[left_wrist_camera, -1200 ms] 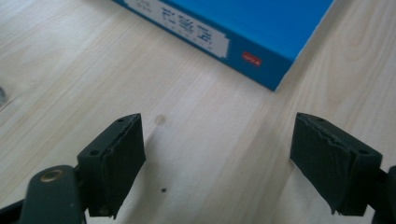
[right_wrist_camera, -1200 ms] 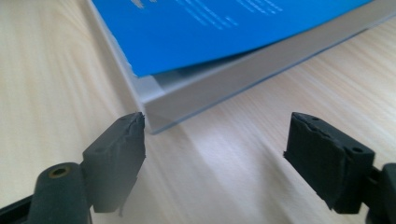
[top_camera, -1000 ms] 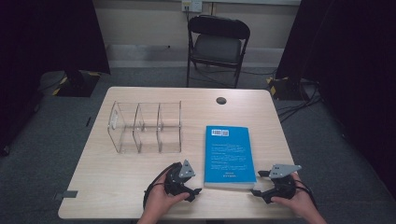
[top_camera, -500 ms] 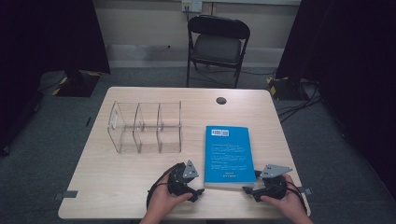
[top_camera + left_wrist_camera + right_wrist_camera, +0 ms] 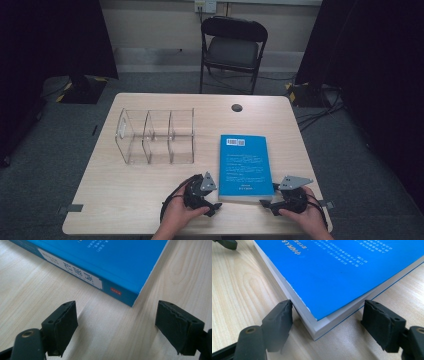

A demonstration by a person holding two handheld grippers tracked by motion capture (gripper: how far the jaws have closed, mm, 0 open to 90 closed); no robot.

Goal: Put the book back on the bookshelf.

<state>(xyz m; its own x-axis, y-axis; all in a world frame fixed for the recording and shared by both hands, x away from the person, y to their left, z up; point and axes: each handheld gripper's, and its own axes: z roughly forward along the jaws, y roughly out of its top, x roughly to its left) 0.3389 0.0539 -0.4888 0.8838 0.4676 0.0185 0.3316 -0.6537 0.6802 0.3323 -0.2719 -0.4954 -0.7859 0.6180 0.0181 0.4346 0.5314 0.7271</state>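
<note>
Table's near edge: right gripper (image 5: 327, 322) has just been closing around the book (image 5: 244, 162) corner, not clamped yet; left gripper (image 5: 116, 325) gapes empty.

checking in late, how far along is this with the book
Early. Done: both grippers are at the blue book's near corners. In hand: the right gripper straddles its corner, jaws just closing, not yet clamped; the left gripper is open just short of its corner. Left: gripping and lifting; the book lies flat.
</note>
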